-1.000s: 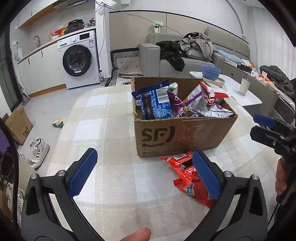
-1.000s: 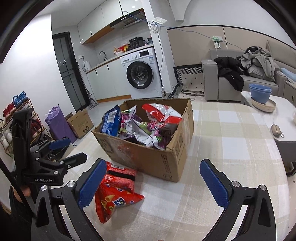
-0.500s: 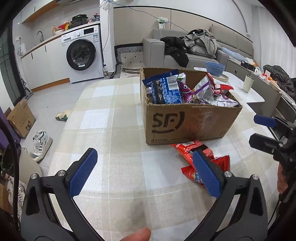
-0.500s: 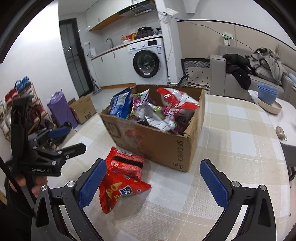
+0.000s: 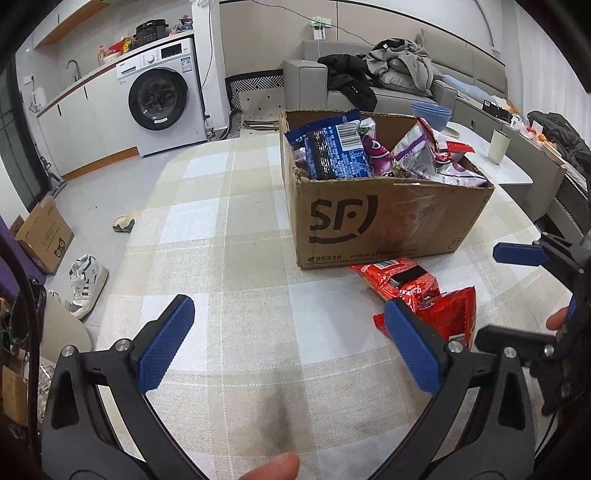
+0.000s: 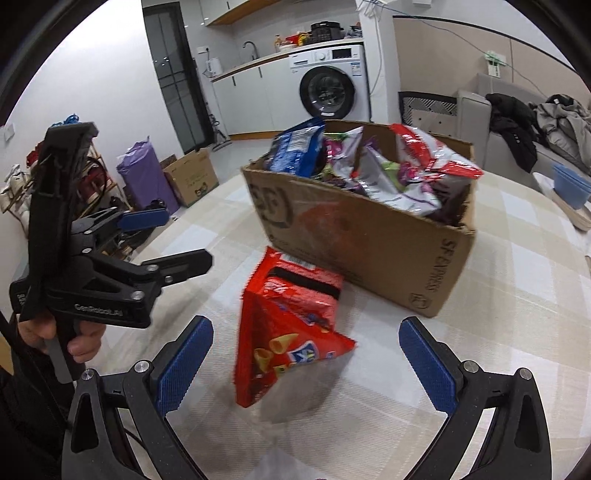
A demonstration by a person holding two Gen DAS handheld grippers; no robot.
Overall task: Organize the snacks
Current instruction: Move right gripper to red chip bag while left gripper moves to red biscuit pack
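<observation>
red snack bags [image 6: 291, 328], brown box [image 5: 388, 218], beige plaid tablecloth [image 5: 229, 229]

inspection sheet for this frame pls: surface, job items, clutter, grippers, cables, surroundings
Surface: table with checked cloth, dark smudge near the front edge.
Job's things: open cardboard box full of snack bags; two red snack bags lie on the cloth just outside it, overlapping.
Clutter: nothing seen on the cloth besides these.
Grippers: left gripper open, empty, above the cloth; right gripper open, empty, facing the red bags.
Cables: wire runs along the wall behind the sofa.
Surroundings: washing machine, sofa with clothes, shoe on the floor, second cardboard box.
</observation>
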